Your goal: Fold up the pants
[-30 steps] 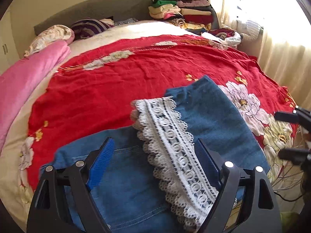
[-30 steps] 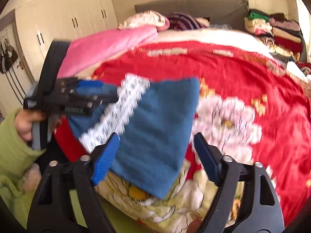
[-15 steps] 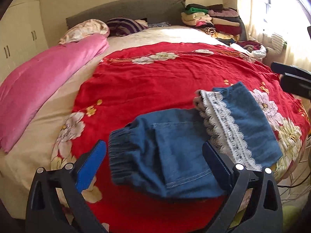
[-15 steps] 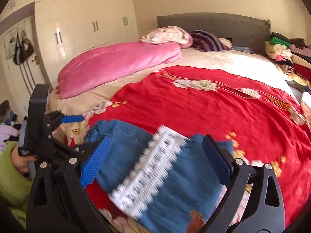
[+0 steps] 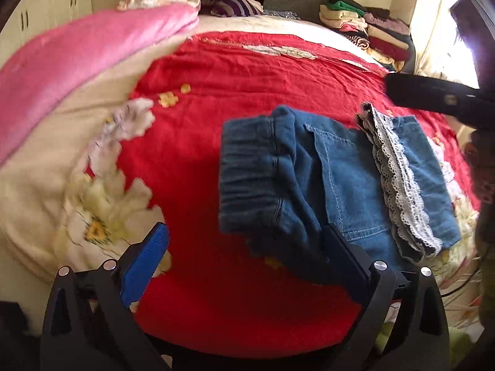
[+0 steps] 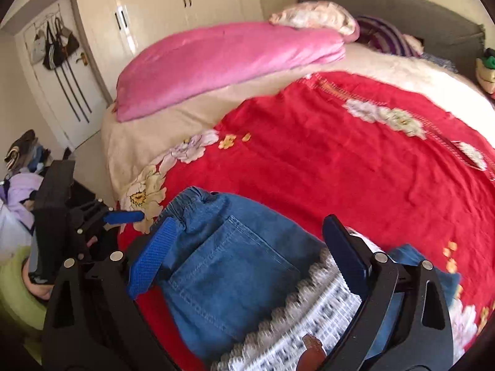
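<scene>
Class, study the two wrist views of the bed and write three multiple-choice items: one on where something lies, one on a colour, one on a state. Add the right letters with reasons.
1. Where do the pants lie?
A. on the red bedspread
B. on the pink blanket
C. on the floor

2. What colour is the lace trim across the pants?
A. black
B. white
C. green

3. What state is the left gripper in?
A. shut on the pants
B. shut on the blanket
C. open, holding nothing

Answers:
1. A, red cloth shows all around the pants.
2. B, the pale openwork band stands out against the blue denim.
3. C, its jaws stand wide apart with bedspread visible between them.
</scene>
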Tool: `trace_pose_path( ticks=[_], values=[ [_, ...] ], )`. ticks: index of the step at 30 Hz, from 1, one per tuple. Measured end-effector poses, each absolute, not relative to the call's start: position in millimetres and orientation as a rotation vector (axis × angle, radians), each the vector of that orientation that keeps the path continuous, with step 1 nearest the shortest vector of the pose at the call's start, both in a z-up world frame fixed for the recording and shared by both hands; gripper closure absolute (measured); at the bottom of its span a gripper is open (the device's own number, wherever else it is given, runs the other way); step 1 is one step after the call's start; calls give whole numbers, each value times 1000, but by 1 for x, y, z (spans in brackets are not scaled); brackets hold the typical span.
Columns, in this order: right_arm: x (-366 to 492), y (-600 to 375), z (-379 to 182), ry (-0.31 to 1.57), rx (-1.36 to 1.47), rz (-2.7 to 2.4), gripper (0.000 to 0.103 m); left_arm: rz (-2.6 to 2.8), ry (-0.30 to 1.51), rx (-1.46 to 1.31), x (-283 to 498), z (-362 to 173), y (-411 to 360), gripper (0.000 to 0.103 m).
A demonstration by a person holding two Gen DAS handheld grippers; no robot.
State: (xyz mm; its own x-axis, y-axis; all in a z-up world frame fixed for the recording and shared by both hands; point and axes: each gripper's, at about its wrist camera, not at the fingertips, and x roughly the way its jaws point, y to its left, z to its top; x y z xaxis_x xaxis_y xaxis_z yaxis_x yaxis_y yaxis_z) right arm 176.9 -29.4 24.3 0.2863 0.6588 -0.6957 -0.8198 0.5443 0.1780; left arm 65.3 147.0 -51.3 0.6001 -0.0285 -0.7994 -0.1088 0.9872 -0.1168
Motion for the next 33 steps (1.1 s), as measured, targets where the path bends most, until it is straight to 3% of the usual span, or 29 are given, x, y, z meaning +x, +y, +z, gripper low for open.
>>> trace_pose_path(
  ticks=[1, 2, 4, 7, 15, 19, 22, 28, 31, 33],
  values=[
    [179, -24, 21, 820, -238, 1012, 13, 37, 927, -182, 65, -54, 148, 10],
    [181, -18, 17, 835, -248, 1022, 13, 23, 928, -208, 64, -56, 149, 26],
    [184, -3, 8, 869, -275, 1053, 13, -47, 928, -314, 63, -63, 154, 42],
    [185, 17, -2, 893, -304, 1092, 13, -86, 935, -366, 64, -72, 154, 59],
    [194, 67, -44, 1035, -333, 1139, 16, -102, 941, -407, 71, -85, 153, 58],
    [194, 78, -63, 1055, -347, 1178, 62, -97, 935, -402, 76, -85, 153, 57],
    [196, 64, -52, 1031, -291, 1220, 77, -102, 926, -410, 75, -81, 154, 55],
    [195, 2, -6, 918, -124, 1314, 80, -164, 851, -387, 68, -47, 141, 40],
    [200, -35, 16, 862, -57, 1315, 80, -197, 825, -370, 70, -27, 126, 27],
    [206, -53, 25, 839, -26, 1308, 80, -215, 816, -359, 72, -20, 117, 27]
  ],
)
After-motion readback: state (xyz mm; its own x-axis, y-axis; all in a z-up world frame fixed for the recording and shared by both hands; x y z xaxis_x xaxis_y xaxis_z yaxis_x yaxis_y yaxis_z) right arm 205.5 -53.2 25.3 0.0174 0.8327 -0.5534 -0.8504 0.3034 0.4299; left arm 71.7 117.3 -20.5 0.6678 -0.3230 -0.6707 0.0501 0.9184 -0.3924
